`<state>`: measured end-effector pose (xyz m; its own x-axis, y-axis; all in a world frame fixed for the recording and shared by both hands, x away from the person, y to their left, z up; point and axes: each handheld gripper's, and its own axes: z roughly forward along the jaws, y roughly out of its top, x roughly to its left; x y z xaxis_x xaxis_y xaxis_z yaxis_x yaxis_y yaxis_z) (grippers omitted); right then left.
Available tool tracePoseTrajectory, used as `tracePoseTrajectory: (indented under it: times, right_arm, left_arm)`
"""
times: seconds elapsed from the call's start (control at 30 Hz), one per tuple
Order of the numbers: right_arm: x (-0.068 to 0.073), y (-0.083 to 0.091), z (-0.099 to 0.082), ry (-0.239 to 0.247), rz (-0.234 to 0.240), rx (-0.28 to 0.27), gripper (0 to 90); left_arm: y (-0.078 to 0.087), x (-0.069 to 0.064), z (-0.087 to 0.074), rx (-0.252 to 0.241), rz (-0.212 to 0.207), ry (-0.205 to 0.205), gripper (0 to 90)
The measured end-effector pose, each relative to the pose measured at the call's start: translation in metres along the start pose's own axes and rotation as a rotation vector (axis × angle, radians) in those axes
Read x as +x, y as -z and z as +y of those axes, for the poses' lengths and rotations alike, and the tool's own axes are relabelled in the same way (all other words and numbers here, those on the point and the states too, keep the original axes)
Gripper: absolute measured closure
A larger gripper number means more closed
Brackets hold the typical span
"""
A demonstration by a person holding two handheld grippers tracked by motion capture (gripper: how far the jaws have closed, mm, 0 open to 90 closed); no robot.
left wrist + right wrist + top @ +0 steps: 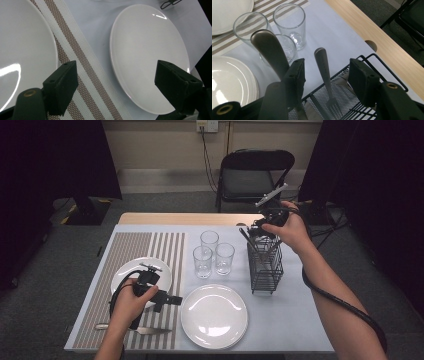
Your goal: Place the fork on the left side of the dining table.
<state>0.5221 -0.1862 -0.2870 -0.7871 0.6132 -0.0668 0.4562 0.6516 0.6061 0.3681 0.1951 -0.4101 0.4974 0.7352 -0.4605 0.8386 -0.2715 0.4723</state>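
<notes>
Items on the table, placed relative to the striped placemat:

- Plate, white: rests on the placemat, at its far middle.
- Knife: lies flat across the placemat's near edge, blade pointing right.
- Plate, white, second: on the pale cloth, just off the placemat's right edge, near side.
- Drinking glasses, clear, three: upright in a tight cluster, right of the placemat's far corner.

Off the table: a black folding chair stands on grey carpet beyond the far edge, well right of the placemat. A wall socket is above it, with cables hanging.
</notes>
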Motion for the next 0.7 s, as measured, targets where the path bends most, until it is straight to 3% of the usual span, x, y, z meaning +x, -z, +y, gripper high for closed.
tracePoseTrajectory:
  times: [0.4,0.7]
  right_arm:
    - [0.0,-0.013,0.001,0.011,-0.031,0.02,55.0]
    - [-0.002,-0.023,0.001,0.009,-0.022,0.034,59.6]
  left_arm:
    - [-0.002,0.001,0.0,0.006,0.005,-0.001,18.7]
    - [0.001,0.001,0.0,0.005,0.005,0.0,18.8]
